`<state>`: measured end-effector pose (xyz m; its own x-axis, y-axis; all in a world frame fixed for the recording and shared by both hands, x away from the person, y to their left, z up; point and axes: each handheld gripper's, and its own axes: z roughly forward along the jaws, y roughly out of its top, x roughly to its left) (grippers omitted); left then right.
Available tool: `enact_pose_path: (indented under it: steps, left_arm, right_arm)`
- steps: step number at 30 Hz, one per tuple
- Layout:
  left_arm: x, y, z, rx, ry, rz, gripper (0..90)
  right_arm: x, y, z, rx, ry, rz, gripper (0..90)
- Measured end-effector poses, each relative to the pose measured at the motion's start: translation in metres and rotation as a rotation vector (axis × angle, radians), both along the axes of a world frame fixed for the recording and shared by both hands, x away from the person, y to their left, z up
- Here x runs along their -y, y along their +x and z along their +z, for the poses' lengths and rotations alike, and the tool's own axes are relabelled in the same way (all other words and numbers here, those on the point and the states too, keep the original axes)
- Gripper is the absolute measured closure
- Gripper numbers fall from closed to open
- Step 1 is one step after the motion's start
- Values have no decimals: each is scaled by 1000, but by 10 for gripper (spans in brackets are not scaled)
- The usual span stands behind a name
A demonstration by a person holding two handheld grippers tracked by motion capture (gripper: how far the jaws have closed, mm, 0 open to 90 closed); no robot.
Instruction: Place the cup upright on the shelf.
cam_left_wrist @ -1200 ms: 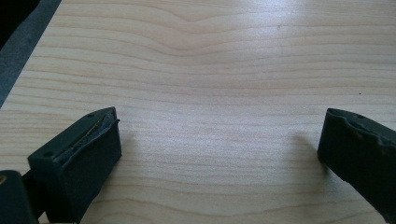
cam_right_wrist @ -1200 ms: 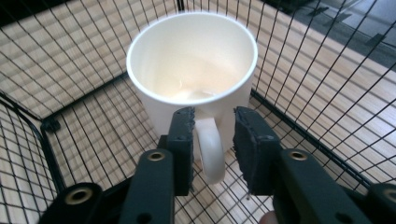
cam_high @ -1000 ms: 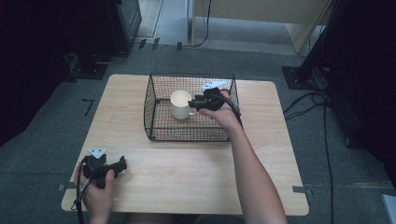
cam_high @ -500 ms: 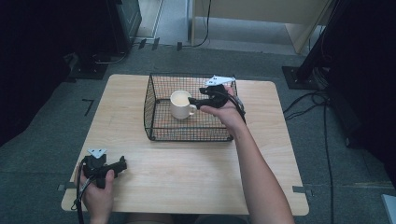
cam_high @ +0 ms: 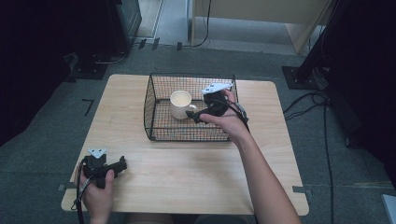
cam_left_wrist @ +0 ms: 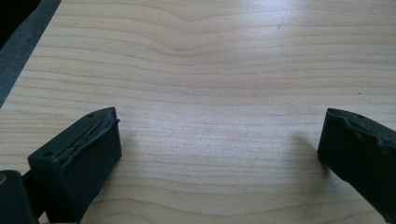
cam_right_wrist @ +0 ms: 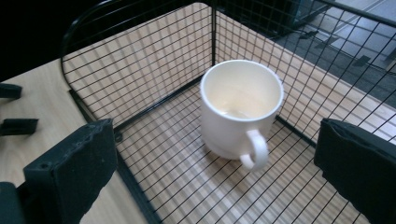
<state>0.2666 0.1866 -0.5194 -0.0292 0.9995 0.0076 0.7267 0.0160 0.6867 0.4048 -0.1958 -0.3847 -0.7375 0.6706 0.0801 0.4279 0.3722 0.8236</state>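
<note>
Two grippers are at work on the wooden table (cam_high: 187, 177), and going from the person's edge outward the left gripper (cam_high: 122, 164) comes first. It lies low at the near left corner in the left hand (cam_high: 95, 186), jaws spread wide over bare wood with nothing between them, as the left gripper view confirms. It is well apart from the work.

Farther out, toward the middle of the table, stands the black wire basket (cam_high: 161, 133), open at the top. Inside it the white mug (cam_high: 180, 103) sits upright on the mesh floor, mouth up, in the basket's left half as the high view shows it.

The right gripper (cam_high: 192, 116) hangs over the basket's right half, held in the right hand (cam_high: 229, 119), and is by far the nearer of the two to the mug. Its jaws have just been opening and now stand fully apart with nothing between them; the pads touch neither mug nor wire.

From the right gripper view the mug (cam_right_wrist: 240, 109) lies ahead of and below the jaws, roughly centred between them, its handle (cam_right_wrist: 254, 149) turned toward the gripper. The mug looks released and set down; the coming move, I judge, is simply to lift the right gripper clear without catching the handle or the basket's rim.
</note>
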Motion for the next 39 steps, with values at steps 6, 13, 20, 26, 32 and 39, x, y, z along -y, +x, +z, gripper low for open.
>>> enact_pose_path:
  steps: [6,13,20,26,32,39]
  left_arm:
    - [0,0,0,1,-1,1,0]
    - [0,0,0,3,-1,2,0]
    - [0,0,0,2,-1,2,0]
    - [0,0,0,2,-1,1,0]
    - [0,0,0,2,-1,2,0]
    - [0,0,0,1,-1,1,0]
  right_arm:
    - [4,-24,1,8,2,22,0]
    - [15,-45,1,20,8,19,0]
    - [30,-63,-2,39,13,-3,0]
    - [44,-76,-7,49,19,-22,0]
    - [57,-88,-14,45,34,-46,0]
    - [75,-98,-22,47,38,-75,0]
